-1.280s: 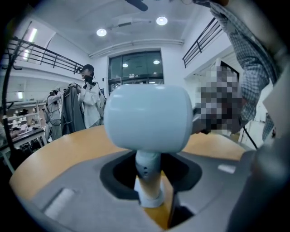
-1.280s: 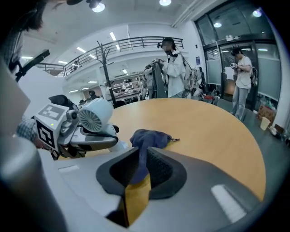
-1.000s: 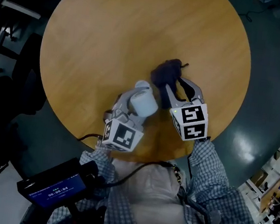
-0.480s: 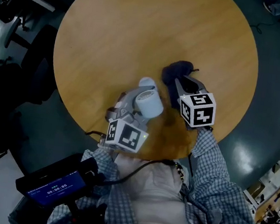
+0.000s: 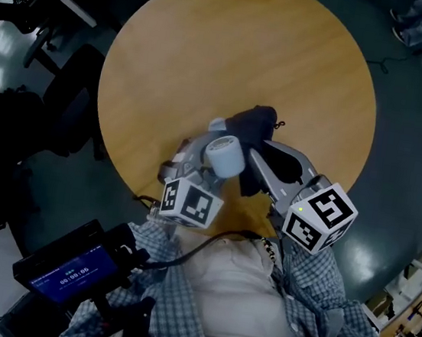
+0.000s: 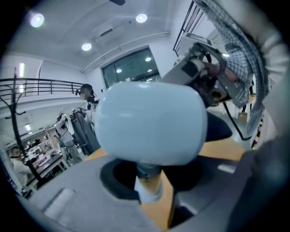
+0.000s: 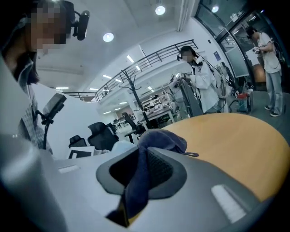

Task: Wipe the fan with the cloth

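Observation:
My left gripper point(image 5: 206, 160) is shut on the stem of a small pale blue fan point(image 5: 224, 156) and holds it above the round wooden table point(image 5: 242, 52). The left gripper view shows the fan's rounded head point(image 6: 152, 124) above the stem point(image 6: 148, 181) that stands between the jaws. A dark blue cloth point(image 5: 252, 123) hangs from my right gripper point(image 5: 264, 154), whose jaws have just been closing on it. It is pinched between them point(image 7: 136, 181) and bunches up past the tips. The cloth lies close beside the fan's head; I cannot tell whether they touch.
Black office chairs point(image 5: 65, 106) stand left of the table. A device with a lit screen point(image 5: 66, 272) hangs at the person's waist, with a cable running up from it. Past the table's far edge point(image 7: 235, 136) a person point(image 7: 199, 81) stands among desks.
The right gripper's jaws closed on the cloth and lifted it off the table, drawing it back toward the fan. The left gripper rose a little with the fan.

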`<state>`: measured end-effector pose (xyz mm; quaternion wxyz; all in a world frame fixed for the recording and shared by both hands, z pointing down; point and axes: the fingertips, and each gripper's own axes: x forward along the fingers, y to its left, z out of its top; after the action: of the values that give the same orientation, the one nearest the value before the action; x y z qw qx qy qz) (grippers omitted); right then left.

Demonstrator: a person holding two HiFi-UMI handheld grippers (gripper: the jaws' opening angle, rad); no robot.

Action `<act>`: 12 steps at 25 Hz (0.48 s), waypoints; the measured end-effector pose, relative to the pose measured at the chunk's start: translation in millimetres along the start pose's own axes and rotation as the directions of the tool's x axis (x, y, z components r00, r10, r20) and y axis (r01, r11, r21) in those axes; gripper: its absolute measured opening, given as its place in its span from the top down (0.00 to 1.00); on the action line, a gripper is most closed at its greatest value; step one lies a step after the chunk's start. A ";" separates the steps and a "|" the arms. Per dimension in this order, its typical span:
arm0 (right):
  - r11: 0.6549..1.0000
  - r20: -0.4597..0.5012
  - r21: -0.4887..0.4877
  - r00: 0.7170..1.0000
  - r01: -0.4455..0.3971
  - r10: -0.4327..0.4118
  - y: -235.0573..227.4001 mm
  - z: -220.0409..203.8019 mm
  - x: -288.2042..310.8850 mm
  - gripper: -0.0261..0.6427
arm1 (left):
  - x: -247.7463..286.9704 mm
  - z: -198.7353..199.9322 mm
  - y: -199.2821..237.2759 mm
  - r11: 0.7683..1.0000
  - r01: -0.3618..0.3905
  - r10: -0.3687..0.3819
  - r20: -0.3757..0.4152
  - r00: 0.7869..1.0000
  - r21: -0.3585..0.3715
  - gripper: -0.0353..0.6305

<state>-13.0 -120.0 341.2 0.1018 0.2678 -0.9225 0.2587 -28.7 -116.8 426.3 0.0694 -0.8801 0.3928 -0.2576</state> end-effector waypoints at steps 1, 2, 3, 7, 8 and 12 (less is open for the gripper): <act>1.000 0.019 -0.017 1.000 -0.013 0.013 5.3 5.8 -3.6 0.87 | 1.8 0.0 0.8 1.000 -0.001 0.001 -0.002 1.000 0.006 0.74; 0.999 0.031 -0.043 0.999 -0.025 0.026 11.1 10.6 -7.4 0.87 | 3.1 0.2 1.7 1.000 -0.002 0.002 -0.004 1.000 0.011 0.74; 0.996 0.033 -0.080 0.999 -0.040 0.043 17.5 14.2 -11.7 0.87 | 4.3 0.6 2.4 1.000 -0.004 0.004 -0.006 1.000 0.017 0.74; 0.956 -0.024 -0.250 0.988 -0.152 0.151 48.2 24.8 -28.0 0.87 | 8.3 5.8 3.1 0.998 -0.004 0.004 -0.005 1.000 0.067 0.74; 0.941 -0.052 -0.278 0.981 -0.194 0.187 57.8 26.7 -29.8 0.87 | 8.5 6.8 2.3 0.996 0.002 -0.002 0.000 1.000 0.089 0.74; 0.776 -0.277 -0.495 0.918 -0.391 0.285 89.5 22.3 -32.3 0.87 | 9.9 15.4 -6.1 0.984 0.044 -0.045 0.002 0.999 0.173 0.74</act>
<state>-36.0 -52.9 274.0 0.2106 0.0319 -0.9767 0.0259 -11.3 -121.1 419.0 0.1412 -0.8801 0.3489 -0.2895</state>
